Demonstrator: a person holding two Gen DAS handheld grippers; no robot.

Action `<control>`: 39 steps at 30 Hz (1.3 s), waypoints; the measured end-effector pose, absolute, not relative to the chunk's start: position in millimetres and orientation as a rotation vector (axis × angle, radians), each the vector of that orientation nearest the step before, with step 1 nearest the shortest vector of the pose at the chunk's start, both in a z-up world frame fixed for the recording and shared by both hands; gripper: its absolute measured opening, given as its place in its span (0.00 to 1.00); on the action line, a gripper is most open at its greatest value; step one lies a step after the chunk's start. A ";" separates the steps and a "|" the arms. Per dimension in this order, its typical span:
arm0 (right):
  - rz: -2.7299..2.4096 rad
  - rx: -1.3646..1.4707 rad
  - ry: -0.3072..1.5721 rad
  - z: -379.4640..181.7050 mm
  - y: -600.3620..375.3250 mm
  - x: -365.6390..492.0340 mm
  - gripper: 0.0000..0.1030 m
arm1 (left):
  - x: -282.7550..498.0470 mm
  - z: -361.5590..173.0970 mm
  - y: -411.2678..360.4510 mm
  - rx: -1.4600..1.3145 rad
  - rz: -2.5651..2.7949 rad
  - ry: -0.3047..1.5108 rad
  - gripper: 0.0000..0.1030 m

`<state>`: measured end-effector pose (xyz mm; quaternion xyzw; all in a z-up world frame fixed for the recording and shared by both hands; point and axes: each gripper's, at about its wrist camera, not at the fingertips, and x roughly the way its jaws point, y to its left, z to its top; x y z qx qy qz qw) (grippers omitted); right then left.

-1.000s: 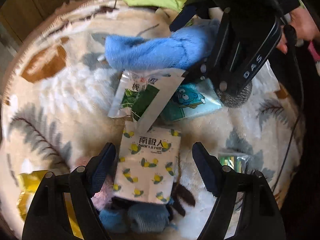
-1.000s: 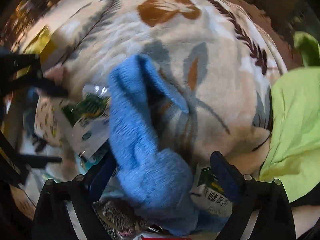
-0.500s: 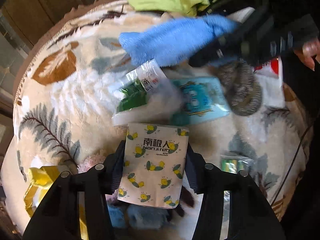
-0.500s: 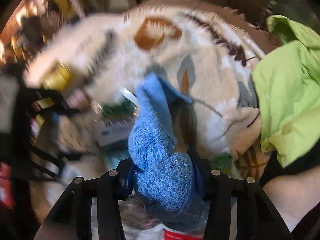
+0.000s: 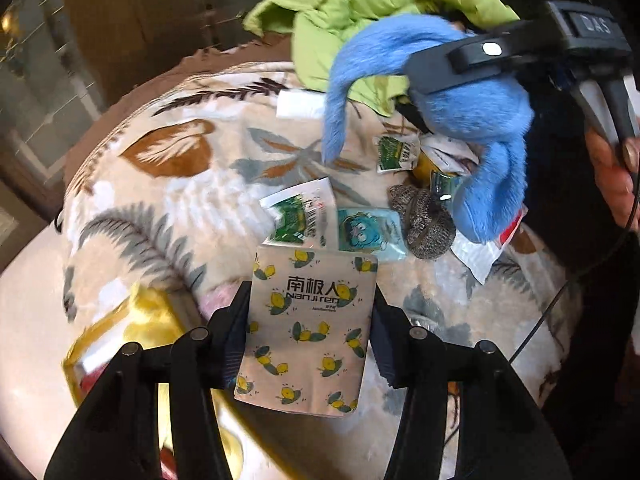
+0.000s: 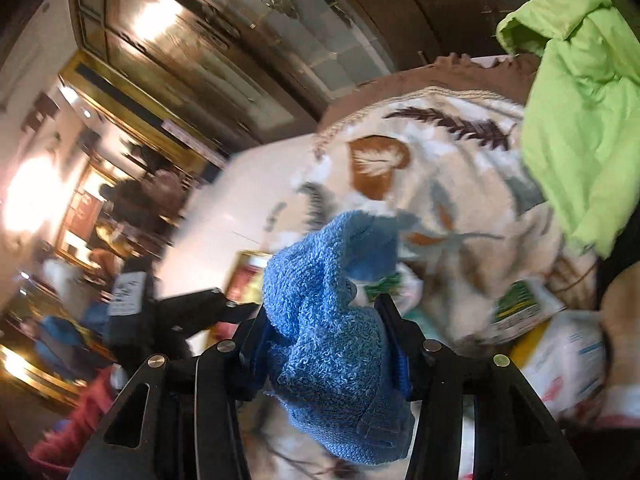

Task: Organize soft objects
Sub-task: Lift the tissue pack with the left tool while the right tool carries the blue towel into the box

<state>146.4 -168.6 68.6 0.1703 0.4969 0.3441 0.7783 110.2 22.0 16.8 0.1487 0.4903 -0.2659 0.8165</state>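
Left tool (image 5: 308, 316) clamps a lemon-print packet (image 5: 310, 330) above the leaf-patterned blanket (image 5: 192, 184); right tool (image 6: 326, 342) grips a blue towel (image 6: 332, 320), lifted clear over scattered sachets (image 5: 298, 216).

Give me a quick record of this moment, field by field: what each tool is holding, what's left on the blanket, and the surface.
left tool: shut on lemon-print packet, lifted off the blanket
right tool: shut on blue towel, which hangs in the air
surface: leaf-pattern fleece blanket
still lying on it: green sachet, blue cartoon packet, steel scourer, second green sachet
far edge: lime-green jacket
near left: yellow foil pack
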 end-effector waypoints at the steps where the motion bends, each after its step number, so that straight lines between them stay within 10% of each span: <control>1: 0.751 0.366 1.069 72.6 -162.0 143.6 0.49 | 105.0 20.1 28.5 0.308 -0.557 1.043 0.50; 13: 0.999 0.534 1.100 77.9 -20.5 120.3 0.50 | 79.8 26.3 153.3 0.226 -0.313 1.063 0.50; 24: 0.781 0.608 1.285 -54.7 68.1 131.3 0.52 | 86.8 -31.3 211.7 0.151 -0.148 1.158 0.51; 39: 0.842 0.484 1.216 -18.2 52.7 110.4 0.79 | 88.9 -44.8 226.9 0.050 -0.108 1.136 0.68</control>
